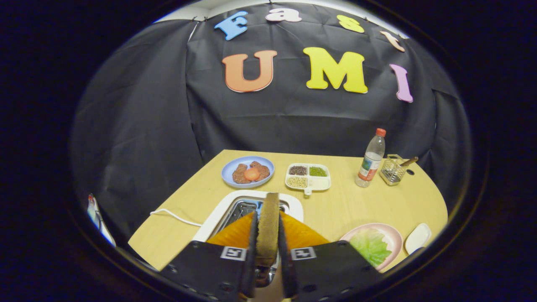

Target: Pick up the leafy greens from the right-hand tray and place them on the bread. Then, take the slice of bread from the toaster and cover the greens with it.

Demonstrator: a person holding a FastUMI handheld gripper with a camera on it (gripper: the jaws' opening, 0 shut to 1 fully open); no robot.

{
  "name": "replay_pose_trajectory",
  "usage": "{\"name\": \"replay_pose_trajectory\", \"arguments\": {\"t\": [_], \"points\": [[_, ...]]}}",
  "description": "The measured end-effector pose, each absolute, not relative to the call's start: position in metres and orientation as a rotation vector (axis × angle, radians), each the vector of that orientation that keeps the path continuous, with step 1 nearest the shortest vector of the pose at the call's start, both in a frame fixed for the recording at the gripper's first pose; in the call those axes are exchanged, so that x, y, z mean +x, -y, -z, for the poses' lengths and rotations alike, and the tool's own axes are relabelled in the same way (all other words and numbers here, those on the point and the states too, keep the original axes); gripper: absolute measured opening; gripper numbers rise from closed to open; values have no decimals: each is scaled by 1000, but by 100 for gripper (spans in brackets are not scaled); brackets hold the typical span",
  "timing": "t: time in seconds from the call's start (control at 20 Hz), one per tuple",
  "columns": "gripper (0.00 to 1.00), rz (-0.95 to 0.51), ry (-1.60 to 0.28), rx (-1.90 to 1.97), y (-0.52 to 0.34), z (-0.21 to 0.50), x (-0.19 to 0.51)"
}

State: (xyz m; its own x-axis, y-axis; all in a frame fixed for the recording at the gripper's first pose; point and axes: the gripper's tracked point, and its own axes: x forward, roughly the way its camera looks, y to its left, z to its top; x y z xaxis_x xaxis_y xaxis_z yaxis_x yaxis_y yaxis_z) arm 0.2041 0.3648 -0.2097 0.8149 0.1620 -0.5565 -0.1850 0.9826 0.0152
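Note:
My gripper (pixel 267 228) is shut on a brown slice of bread (pixel 268 224), held on edge between both fingers, just above the white toaster (pixel 218 214). The toaster's metal slots show right behind the slice. To the right of the fingers a pink plate (pixel 394 241) carries a green leaf (pixel 371 247); whatever lies under the leaf is hidden.
Beyond the toaster sit a blue plate (pixel 228 167) with brown patties and an orange slice, and a white divided tray (pixel 321 183) of grains. A water bottle (pixel 371 159) and wire basket (pixel 393 170) stand far right. A small white dish (pixel 417 238) lies beside the pink plate. The toaster's cord (pixel 174 216) trails left.

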Motion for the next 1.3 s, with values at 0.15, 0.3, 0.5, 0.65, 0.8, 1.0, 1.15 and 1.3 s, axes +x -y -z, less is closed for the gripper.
{"name": "replay_pose_trajectory", "arguments": {"t": [0.15, 0.3, 0.5, 0.65, 0.8, 1.0, 1.15, 1.3], "points": [[14, -176, -550, -62, -366, 201, 198], [14, -167, -507, -86, -366, 181, 193], [14, -181, -432, -71, -369, 139, 184], [14, -172, -360, -79, -362, 103, 179], [14, -174, -324, -54, -350, 76, 172], [14, -149, -323, -19, -316, 69, 168], [14, -104, -350, -12, -281, 89, 173], [14, -62, -385, -20, -255, 118, 179]]}}
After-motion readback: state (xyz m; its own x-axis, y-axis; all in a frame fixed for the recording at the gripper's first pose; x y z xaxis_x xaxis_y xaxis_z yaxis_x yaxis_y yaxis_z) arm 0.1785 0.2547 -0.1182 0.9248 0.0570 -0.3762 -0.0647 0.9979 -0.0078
